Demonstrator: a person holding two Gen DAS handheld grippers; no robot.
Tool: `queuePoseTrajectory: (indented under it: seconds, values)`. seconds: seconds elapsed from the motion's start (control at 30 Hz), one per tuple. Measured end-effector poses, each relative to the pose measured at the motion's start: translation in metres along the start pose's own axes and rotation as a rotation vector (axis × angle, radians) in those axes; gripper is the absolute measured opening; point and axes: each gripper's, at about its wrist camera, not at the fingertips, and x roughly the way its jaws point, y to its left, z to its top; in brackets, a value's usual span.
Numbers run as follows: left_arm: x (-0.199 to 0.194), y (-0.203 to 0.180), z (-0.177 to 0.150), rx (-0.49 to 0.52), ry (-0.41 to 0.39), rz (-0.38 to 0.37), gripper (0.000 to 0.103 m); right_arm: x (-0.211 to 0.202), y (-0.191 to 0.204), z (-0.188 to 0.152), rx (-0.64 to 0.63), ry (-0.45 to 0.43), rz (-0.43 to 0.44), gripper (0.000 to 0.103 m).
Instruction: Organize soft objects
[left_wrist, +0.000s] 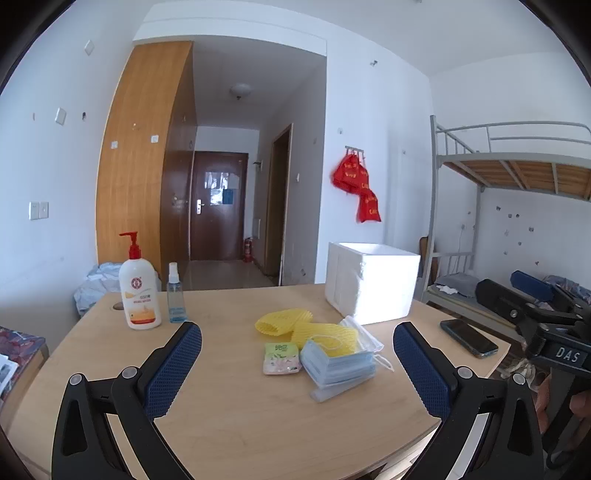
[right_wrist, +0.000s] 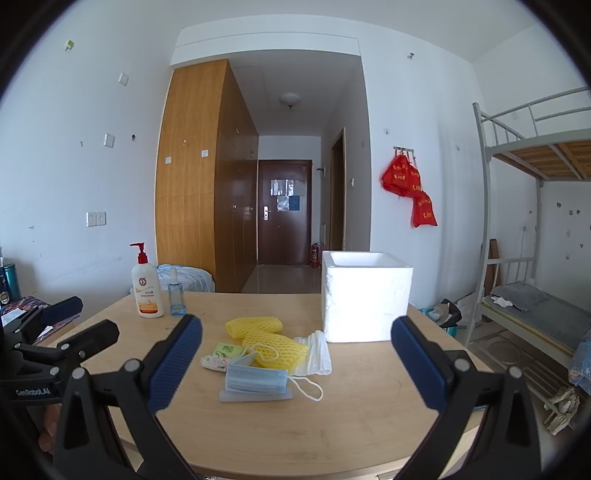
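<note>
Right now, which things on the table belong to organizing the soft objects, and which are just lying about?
Part of the job:
- yellow foam nets
- blue face masks
- tissue pack
- white foam sleeves
- white foam box, probably the container

Just lying about:
- lotion pump bottle
- small spray bottle
- phone

I see a matt light wood-grain table (right_wrist: 332, 424), rough white foam box (right_wrist: 365, 299), yellow foam netting sleeves (right_wrist: 275, 349), soft pleated blue masks (right_wrist: 255, 378), glossy plastic pump bottle (right_wrist: 147, 291), dimpled blue rubbery pads (right_wrist: 173, 365).
</note>
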Motion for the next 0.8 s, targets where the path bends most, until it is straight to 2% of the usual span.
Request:
queuePoseTrajectory:
  seconds: [0.13,0.8]
  values:
    - [0.0003,0.0033,0.0009,-0.015,-0.001,-0.002,0.103,0.0002,0.0001,0.0003,-0.001,0.001,0.000,0.103]
    - [-0.0011,-0.0047,0.0008,0.040,-0.010,0.012,0.103,0.0023,0.0009,-0.0033,-0.008,0.007,-0.001,0.103]
